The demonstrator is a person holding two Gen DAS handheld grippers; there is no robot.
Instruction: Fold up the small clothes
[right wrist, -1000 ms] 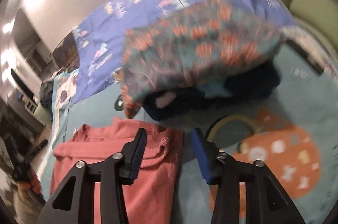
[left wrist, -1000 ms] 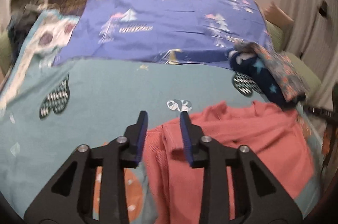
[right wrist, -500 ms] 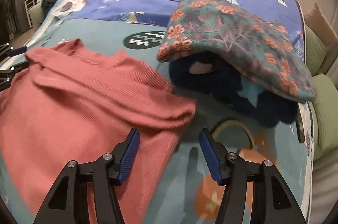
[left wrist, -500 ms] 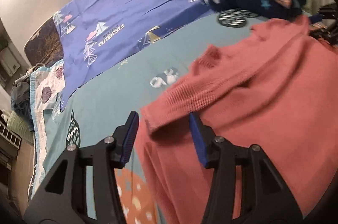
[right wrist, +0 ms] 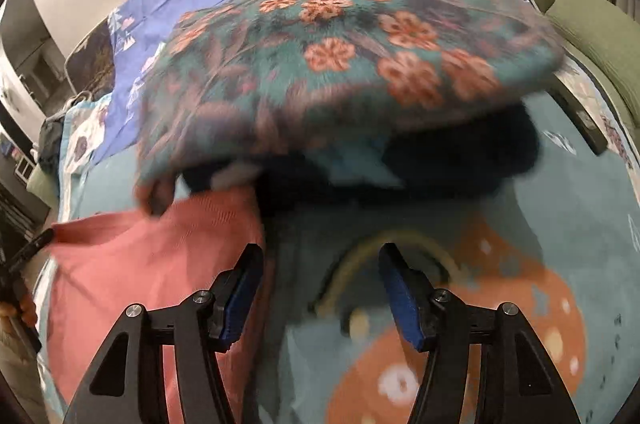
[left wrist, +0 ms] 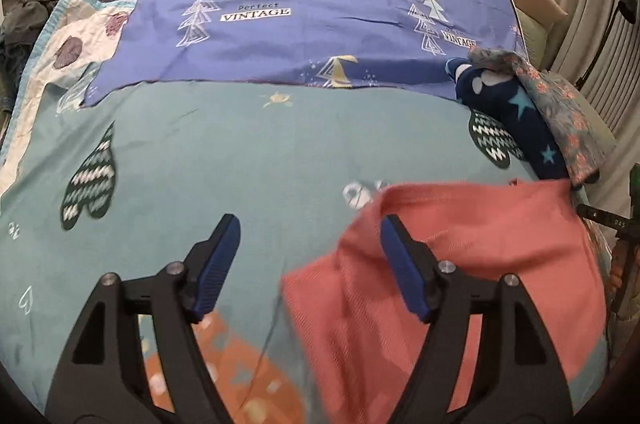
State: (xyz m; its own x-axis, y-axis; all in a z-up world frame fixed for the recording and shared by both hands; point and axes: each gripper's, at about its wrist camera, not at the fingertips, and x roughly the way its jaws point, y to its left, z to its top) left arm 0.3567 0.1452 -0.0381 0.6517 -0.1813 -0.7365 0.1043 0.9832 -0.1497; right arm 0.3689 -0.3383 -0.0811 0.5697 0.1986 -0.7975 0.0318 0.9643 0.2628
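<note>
A salmon-pink knit top (left wrist: 480, 264) lies folded on the teal bedsheet (left wrist: 240, 151). My left gripper (left wrist: 310, 264) is open and empty, its right finger over the top's left edge. In the right wrist view the pink top (right wrist: 152, 264) lies at the lower left. My right gripper (right wrist: 320, 288) is open and empty over the sheet, its left finger at the top's right edge. A pile of a floral garment (right wrist: 352, 55) over a dark blue starred one (right wrist: 440, 163) sits just beyond it.
A purple tree-print cover (left wrist: 312, 3) spans the back of the bed. The garment pile (left wrist: 540, 111) sits at the right in the left wrist view. Green cushions (right wrist: 592, 31) lie at the bed's right side. A dark clothes heap (left wrist: 24, 23) sits at the far left.
Both grippers have opened wider and pulled back from the pink top, which has dropped flat onto the sheet. The right gripper has moved closer to the floral pile.
</note>
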